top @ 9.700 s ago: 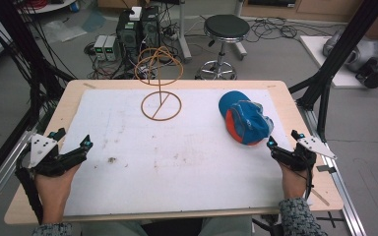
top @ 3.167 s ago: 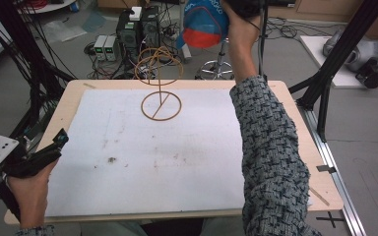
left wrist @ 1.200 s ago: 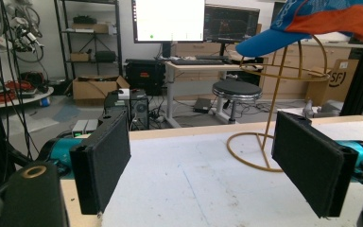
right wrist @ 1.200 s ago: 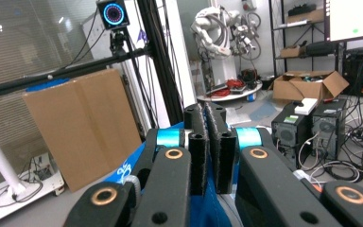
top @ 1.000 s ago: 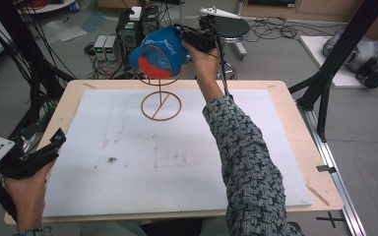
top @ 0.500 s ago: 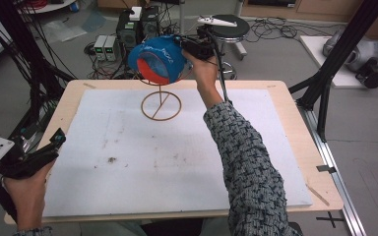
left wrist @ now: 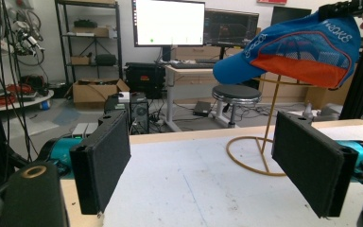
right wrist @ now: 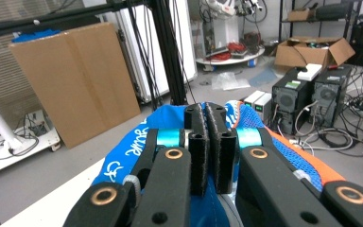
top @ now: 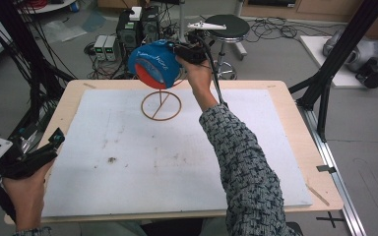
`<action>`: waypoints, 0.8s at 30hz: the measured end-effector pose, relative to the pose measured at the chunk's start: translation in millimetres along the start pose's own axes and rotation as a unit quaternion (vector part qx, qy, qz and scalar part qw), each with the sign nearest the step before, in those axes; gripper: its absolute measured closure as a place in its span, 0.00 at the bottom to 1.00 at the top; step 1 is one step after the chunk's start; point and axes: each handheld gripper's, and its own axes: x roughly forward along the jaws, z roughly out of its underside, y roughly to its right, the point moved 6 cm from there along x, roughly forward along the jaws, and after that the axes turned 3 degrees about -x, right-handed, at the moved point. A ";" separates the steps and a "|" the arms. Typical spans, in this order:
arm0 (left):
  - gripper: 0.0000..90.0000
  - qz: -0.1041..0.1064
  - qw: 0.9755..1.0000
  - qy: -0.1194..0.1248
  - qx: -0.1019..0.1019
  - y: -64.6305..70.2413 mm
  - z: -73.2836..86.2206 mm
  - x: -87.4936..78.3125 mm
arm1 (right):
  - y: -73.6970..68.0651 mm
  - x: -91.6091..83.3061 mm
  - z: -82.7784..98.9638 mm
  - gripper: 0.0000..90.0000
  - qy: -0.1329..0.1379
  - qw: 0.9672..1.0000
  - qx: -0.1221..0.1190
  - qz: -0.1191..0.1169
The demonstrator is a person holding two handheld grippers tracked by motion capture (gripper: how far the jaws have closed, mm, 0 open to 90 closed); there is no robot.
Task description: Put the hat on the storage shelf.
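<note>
A blue and orange cap (top: pixel 153 66) hangs over the far middle of the table, with my right gripper (top: pixel 178 51) shut on its rear edge. In the right gripper view the two jaws of the right gripper (right wrist: pixel 209 113) are pressed together on the blue fabric of the cap (right wrist: pixel 132 142). Right under the cap (left wrist: pixel 302 47) stands a gold wire stand (top: pixel 161 105), whose top ring (left wrist: pixel 283 83) is just below the orange mesh; contact cannot be told. My left gripper (top: pixel 55 139) is open with nothing in it at the table's left front edge, and its pads (left wrist: pixel 105 161) are wide apart.
A white mat (top: pixel 177 162) covers the wooden table (top: pixel 295 128). Black frame posts (top: pixel 334 69) rise at both sides. Behind the far edge are a black stool (top: pixel 226 24), computer cases (top: pixel 138 24) and cables on the floor.
The right gripper has brought the cap down and a little left, closer over the stand. The left gripper has stayed where it was.
</note>
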 end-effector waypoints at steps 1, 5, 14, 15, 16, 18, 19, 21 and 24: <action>0.23 0.001 1.000 -0.001 0.000 0.3 0.2 0.1 | 0.8 0.5 1.2 0.98 -0.004 1.000 0.001 0.002; 0.23 0.001 1.000 -0.001 -0.001 1.0 1.0 1.0 | 1.2 1.1 7.0 0.98 -0.007 1.000 0.015 -0.001; 0.23 0.003 1.000 -0.003 0.000 2.3 1.9 2.2 | 4.8 2.6 18.5 0.98 -0.010 0.999 0.032 0.001; 0.23 0.003 1.000 -0.004 0.001 2.2 2.1 2.2 | 4.1 3.5 19.5 0.98 -0.010 0.999 0.034 0.001; 0.23 0.003 1.000 -0.004 0.002 2.2 2.2 2.2 | 3.5 4.1 19.9 0.98 -0.010 0.999 0.034 0.000; 0.23 0.004 1.000 -0.005 0.002 2.5 2.2 2.2 | 1.9 5.8 20.4 0.98 -0.008 0.999 0.033 -0.002; 0.23 0.003 1.000 -0.005 0.002 2.4 2.1 2.1 | 1.5 6.9 20.6 0.98 -0.007 1.000 0.031 -0.001; 0.23 0.003 1.000 -0.003 0.001 2.0 2.0 2.0 | 2.5 8.1 22.2 0.98 -0.008 0.999 0.035 -0.001; 0.23 0.002 1.000 -0.003 0.000 1.3 2.3 2.0 | 6.2 8.4 25.2 0.98 0.001 0.999 0.044 -0.002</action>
